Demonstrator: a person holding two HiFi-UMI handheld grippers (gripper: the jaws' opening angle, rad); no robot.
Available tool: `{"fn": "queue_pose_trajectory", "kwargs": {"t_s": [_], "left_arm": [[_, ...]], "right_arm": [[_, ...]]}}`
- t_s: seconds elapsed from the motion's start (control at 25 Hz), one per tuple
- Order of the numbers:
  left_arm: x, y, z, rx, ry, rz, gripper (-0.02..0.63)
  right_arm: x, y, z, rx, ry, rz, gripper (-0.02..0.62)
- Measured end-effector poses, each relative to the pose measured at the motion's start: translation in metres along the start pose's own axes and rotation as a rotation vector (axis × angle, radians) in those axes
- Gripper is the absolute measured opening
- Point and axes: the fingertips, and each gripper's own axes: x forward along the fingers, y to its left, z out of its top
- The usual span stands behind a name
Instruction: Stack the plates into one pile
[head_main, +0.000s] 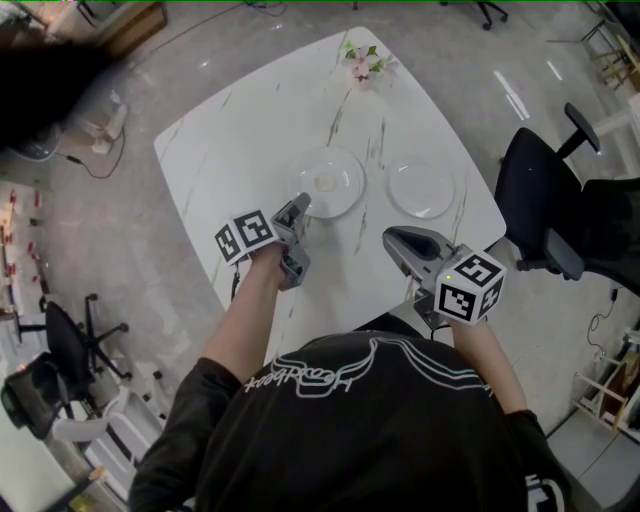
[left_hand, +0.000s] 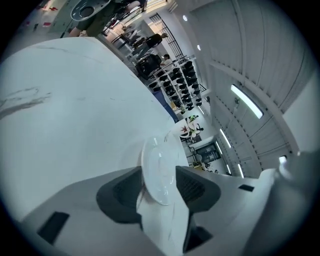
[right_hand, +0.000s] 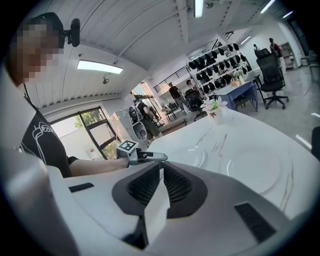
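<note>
Two white plates lie on the white marble table (head_main: 240, 140): one in the middle (head_main: 330, 180), one to its right (head_main: 421, 190). My left gripper (head_main: 298, 209) is at the near rim of the middle plate. In the left gripper view that plate (left_hand: 160, 162) stands between the jaws of the left gripper (left_hand: 159, 176), which are apart, with a gap on one side. My right gripper (head_main: 393, 238) hovers near the table's front edge, short of the right plate (right_hand: 257, 170). Its pads (right_hand: 161, 169) meet with nothing between them.
A small vase of pink flowers (head_main: 362, 68) stands at the table's far edge. A black office chair (head_main: 545, 200) is just right of the table, and another chair (head_main: 60, 350) is on the floor at the left. My torso is against the near edge.
</note>
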Motion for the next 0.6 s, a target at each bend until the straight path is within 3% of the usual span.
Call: {"fn": "queue_pose_trajectory", "kwargs": {"t_s": [0.04,0.2,0.36,0.6], "left_arm": [[0.0,-0.003,0.0,0.017,-0.002,-0.008,0.217],[-0.004,-0.015,-0.003,0.158,0.005,-0.003,0.26],[-0.019,-0.026,-0.011,0.28,0.02,0.024,0.27],[-0.049,-0.058,-0.04,0.355,0.073,-0.089,0.267]], "right_arm": [[-0.001,0.001,-0.001,-0.001,-0.001,-0.001,0.031],[-0.005,0.007,-0.001,-0.004,-0.013,-0.006,0.031],[-0.013,0.017,-0.003,-0.011,-0.032,-0.014,0.031],[-0.032,0.032,-0.019,-0.026,-0.054,-0.052,0.031]]}}
